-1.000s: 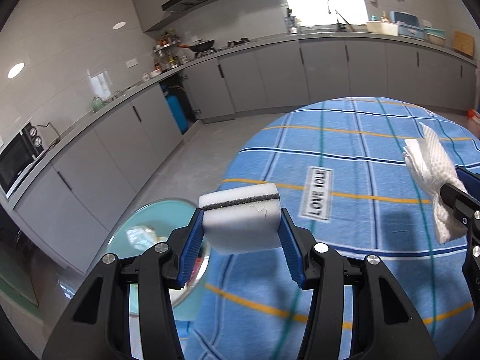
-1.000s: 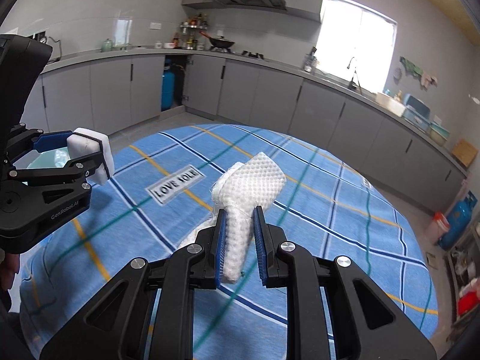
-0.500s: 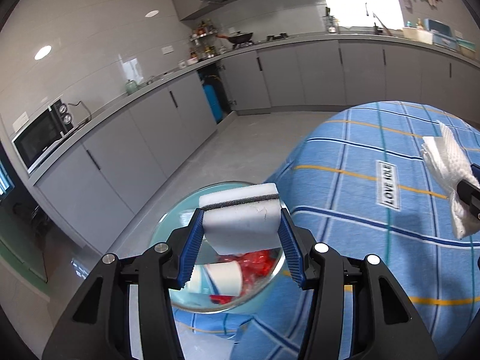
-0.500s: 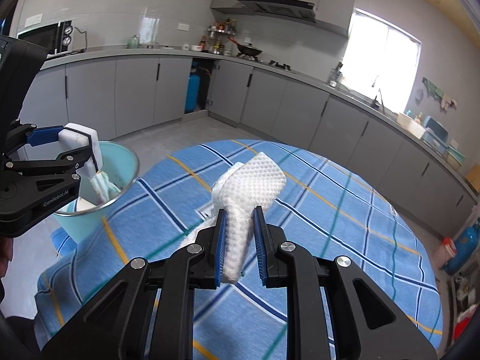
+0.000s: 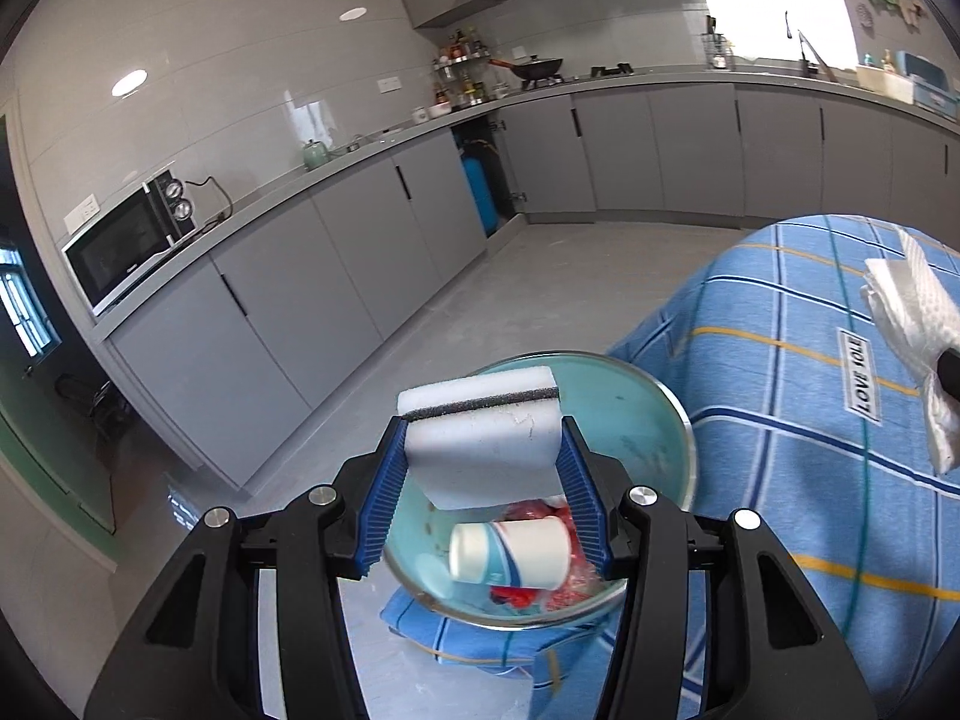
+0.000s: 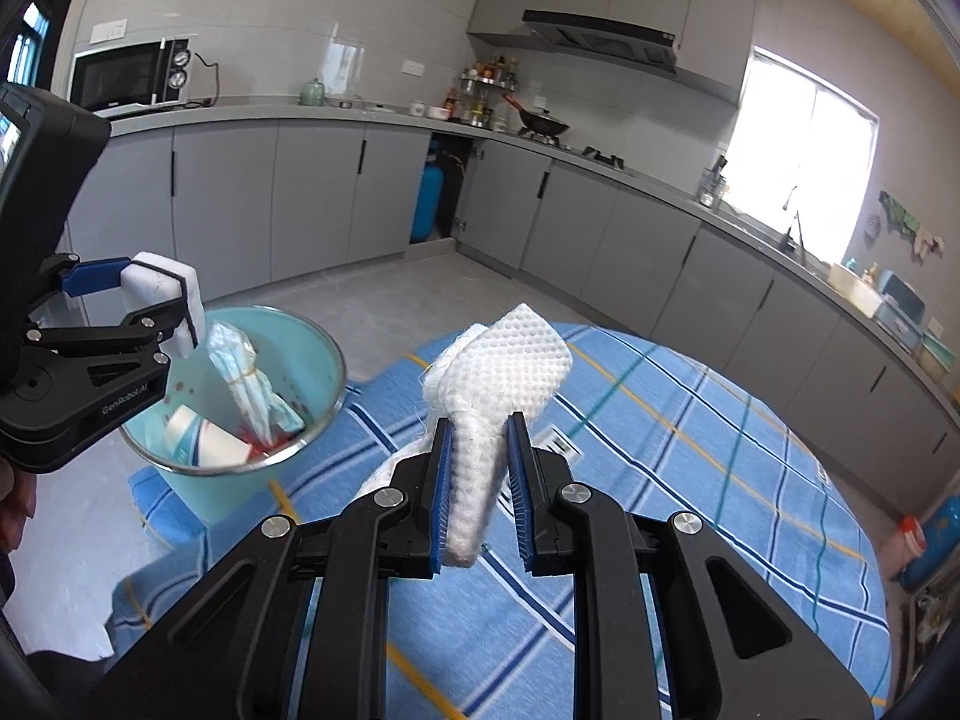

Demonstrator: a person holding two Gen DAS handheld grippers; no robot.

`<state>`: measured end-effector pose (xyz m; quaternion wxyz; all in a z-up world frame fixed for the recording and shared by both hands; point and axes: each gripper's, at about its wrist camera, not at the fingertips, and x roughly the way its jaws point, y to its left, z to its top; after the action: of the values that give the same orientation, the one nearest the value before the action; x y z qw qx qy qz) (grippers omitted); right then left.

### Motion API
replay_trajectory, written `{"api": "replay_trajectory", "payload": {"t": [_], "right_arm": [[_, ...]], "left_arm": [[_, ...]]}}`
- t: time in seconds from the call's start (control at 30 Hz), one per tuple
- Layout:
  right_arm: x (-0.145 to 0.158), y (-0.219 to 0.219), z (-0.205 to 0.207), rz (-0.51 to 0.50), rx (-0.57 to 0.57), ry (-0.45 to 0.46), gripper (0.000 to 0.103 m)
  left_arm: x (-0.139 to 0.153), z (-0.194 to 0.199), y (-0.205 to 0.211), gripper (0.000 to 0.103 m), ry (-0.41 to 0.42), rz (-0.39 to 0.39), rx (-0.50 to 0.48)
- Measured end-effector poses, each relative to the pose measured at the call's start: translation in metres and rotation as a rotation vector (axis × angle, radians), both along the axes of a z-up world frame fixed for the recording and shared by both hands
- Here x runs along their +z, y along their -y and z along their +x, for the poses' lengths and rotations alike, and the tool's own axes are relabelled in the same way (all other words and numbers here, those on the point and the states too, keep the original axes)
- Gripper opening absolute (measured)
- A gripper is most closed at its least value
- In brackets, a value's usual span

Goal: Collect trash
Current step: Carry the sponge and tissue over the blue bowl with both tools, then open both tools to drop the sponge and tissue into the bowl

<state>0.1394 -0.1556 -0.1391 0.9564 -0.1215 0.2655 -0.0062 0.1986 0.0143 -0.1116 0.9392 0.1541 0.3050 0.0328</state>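
- The left gripper [image 5: 483, 450] is clamped on a white sponge [image 5: 480, 429] with a dark stripe, its blue pads pressing both ends, jaws about half spread.
- That sponge hangs over the mouth of the teal bin [image 6: 312, 420], above the near rim.
- The bin sits just beside the table edge; it already holds a paper cup [image 5: 510, 552], red wrapping [image 5: 528, 510] and a crumpled blue-and-white wrapper [image 6: 252, 384].
- The right gripper [image 6: 480, 492] is pinched narrow on a white dimpled cloth [image 6: 504, 372], which sticks up past the fingertips.
- It hovers above the blue checked tablecloth [image 6: 690, 450], well short of the bin.
- The tablecloth drapes over the table edge beside the bin.
- Open grey floor [image 5: 540, 276] lies between the table and the grey cabinets [image 5: 288, 300].
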Motion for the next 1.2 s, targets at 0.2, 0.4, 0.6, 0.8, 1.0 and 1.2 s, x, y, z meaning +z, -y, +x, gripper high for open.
{"api": "replay_trajectory", "payload": {"t": [0.2, 0.4, 0.6, 0.8, 1.0, 1.2], "right_arm": [[0.004, -0.017, 0.009, -0.011, 0.045, 0.002, 0.019], [0.005, -0.034, 0.017, -0.011, 0.086, 0.005, 0.019], [0.007, -0.052, 0.026, -0.017, 0.127, 0.007, 0.019], [0.006, -0.066, 0.035, -0.019, 0.174, 0.005, 0.019], [0.004, -0.078, 0.048, -0.012, 0.221, 0.018, 0.02], [0.002, -0.082, 0.059, 0.003, 0.238, 0.054, 0.051]], "left_arm": [[0.0, 0.005, -0.021, 0.05, -0.001, -0.007, 0.039], [-0.001, 0.01, -0.038, 0.05, -0.003, 0.003, 0.076], [-0.001, 0.015, -0.05, 0.05, -0.001, 0.013, 0.105], [-0.002, 0.022, -0.059, 0.051, -0.004, 0.011, 0.114], [-0.003, 0.027, -0.067, 0.055, -0.006, -0.004, 0.122], [-0.005, 0.03, -0.072, 0.075, 0.005, -0.006, 0.143]]}}
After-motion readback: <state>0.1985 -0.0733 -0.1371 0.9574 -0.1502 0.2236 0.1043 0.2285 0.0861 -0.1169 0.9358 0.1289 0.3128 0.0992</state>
